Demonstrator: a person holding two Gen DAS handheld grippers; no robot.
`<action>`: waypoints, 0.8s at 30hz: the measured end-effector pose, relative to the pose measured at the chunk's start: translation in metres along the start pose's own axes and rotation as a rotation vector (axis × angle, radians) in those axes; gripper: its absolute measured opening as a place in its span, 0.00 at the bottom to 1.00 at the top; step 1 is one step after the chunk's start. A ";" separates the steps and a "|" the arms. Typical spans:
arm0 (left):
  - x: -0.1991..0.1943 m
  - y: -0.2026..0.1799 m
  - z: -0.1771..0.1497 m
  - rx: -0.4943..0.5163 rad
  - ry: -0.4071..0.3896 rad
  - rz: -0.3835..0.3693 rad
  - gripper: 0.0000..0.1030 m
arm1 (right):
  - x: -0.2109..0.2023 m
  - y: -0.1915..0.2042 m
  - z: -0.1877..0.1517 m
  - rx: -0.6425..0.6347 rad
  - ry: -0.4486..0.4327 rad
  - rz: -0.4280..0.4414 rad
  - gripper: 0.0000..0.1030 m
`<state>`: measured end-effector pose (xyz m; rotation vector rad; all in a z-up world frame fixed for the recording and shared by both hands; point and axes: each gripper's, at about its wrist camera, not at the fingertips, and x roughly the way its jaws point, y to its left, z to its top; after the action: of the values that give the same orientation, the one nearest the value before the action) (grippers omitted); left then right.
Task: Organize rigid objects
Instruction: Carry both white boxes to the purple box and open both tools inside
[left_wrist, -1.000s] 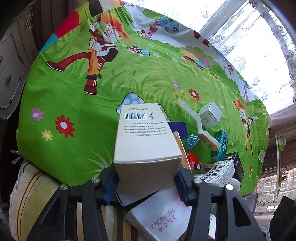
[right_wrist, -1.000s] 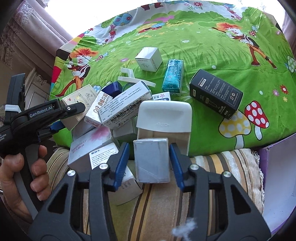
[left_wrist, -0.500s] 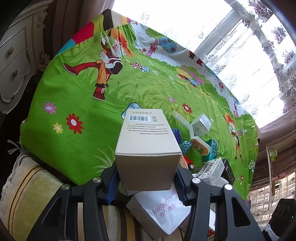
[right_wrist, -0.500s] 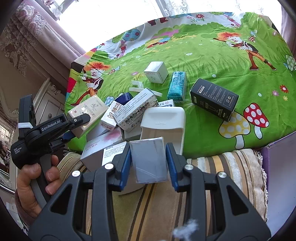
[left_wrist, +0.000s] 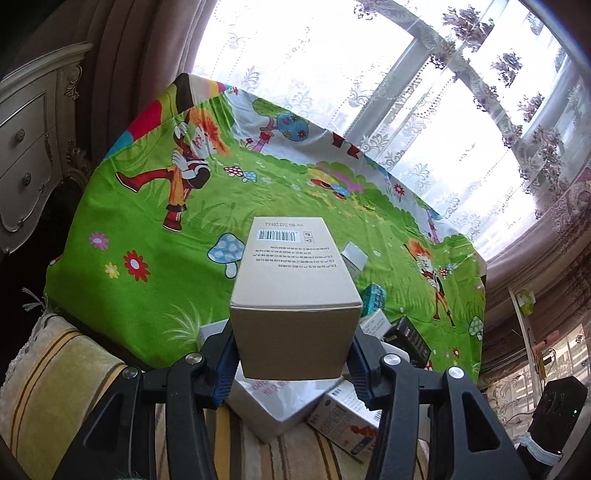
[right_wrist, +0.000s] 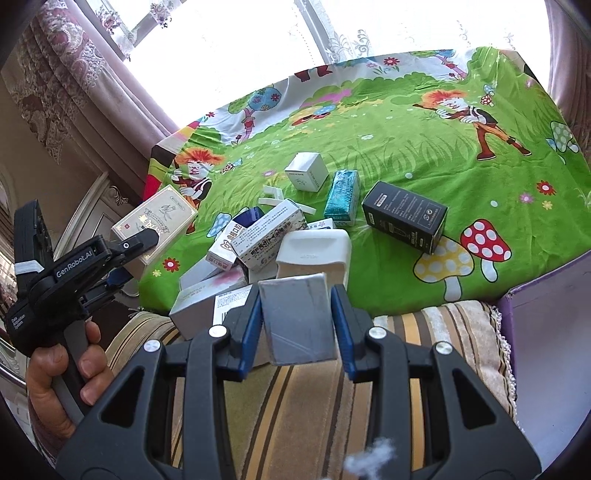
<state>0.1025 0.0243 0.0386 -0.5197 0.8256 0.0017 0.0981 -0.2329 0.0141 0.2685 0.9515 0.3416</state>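
Note:
My left gripper (left_wrist: 293, 354) is shut on a long beige carton (left_wrist: 291, 284) with a barcode and holds it above the pile. In the right wrist view the same carton (right_wrist: 155, 225) sits in the left gripper (right_wrist: 142, 245) at the left. My right gripper (right_wrist: 297, 321) is shut on a small grey box (right_wrist: 297, 317), held above the striped cushion. A pile of white boxes (right_wrist: 266, 236) lies on the green cartoon cloth (right_wrist: 406, 140), with a white plastic case (right_wrist: 314, 254), a teal box (right_wrist: 341, 197), a black box (right_wrist: 404, 216) and a white cube box (right_wrist: 306, 171).
A striped cushion (right_wrist: 325, 398) lies under my grippers. A purple container wall (right_wrist: 546, 332) stands at the right. A white dresser (left_wrist: 26, 147) is to the left of the cloth. Curtained windows (left_wrist: 369, 74) lie behind.
Both grippers have risen and drawn back from the pile with their boxes; the cloth and the boxes look smaller and farther away.

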 end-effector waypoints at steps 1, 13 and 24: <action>-0.002 -0.005 -0.002 0.009 -0.001 -0.014 0.51 | -0.004 -0.001 -0.001 0.000 -0.007 0.002 0.39; -0.013 -0.078 -0.046 0.145 0.063 -0.161 0.51 | -0.044 -0.033 -0.015 0.044 -0.054 -0.022 0.39; 0.000 -0.130 -0.089 0.242 0.196 -0.259 0.51 | -0.091 -0.086 -0.031 0.101 -0.097 -0.150 0.39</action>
<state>0.0660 -0.1283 0.0464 -0.3980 0.9296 -0.3878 0.0384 -0.3457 0.0332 0.3015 0.8882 0.1420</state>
